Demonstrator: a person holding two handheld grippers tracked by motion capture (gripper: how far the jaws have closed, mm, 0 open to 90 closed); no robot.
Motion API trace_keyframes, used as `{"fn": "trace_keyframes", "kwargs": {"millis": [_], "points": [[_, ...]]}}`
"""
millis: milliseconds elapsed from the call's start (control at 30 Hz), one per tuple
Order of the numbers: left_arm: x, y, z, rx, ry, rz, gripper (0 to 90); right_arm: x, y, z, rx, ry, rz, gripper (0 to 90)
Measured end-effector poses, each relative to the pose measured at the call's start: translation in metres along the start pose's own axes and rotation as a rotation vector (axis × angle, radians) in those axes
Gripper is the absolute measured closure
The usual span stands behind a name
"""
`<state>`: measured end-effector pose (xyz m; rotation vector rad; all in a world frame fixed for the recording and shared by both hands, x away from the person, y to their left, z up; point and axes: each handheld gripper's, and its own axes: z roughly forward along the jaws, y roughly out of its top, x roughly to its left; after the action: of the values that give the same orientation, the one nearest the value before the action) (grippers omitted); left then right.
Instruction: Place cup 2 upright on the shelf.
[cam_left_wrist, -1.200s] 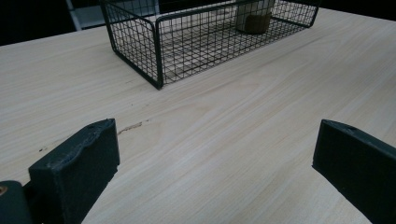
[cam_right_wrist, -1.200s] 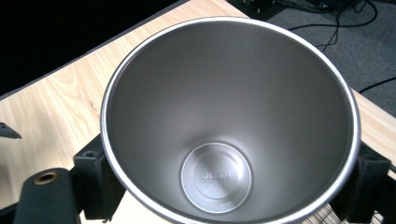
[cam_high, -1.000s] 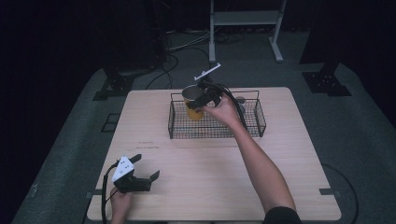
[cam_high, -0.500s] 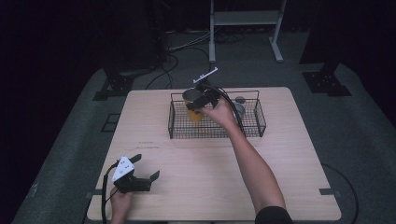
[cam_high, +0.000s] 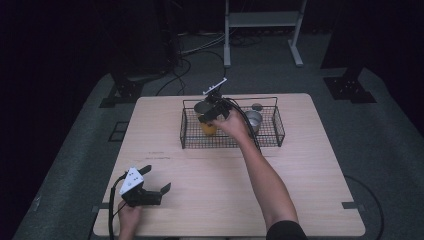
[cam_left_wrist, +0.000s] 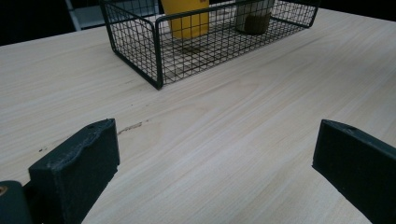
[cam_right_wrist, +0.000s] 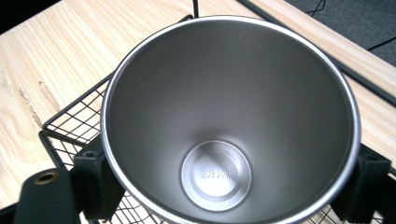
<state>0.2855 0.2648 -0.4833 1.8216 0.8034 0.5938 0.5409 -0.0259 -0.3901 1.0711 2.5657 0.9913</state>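
High view: one basket; two cups.

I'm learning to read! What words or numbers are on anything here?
Cup: small stamped letters on the inside bottom, too blurred to read for sure.
Basket, table and left gripper: no words or numbers to read.

cup in basket, basket on table
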Motion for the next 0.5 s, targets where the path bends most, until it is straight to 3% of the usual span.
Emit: {"fn": "trace_keyframes", "kwargs": {"millis": [500], "points": [[0.000,0.000,0.000,-0.001,-0.003,-0.002,0.0,0.000,-0.004,0.017,0.030,-0.006,0.003,14.0]]}}
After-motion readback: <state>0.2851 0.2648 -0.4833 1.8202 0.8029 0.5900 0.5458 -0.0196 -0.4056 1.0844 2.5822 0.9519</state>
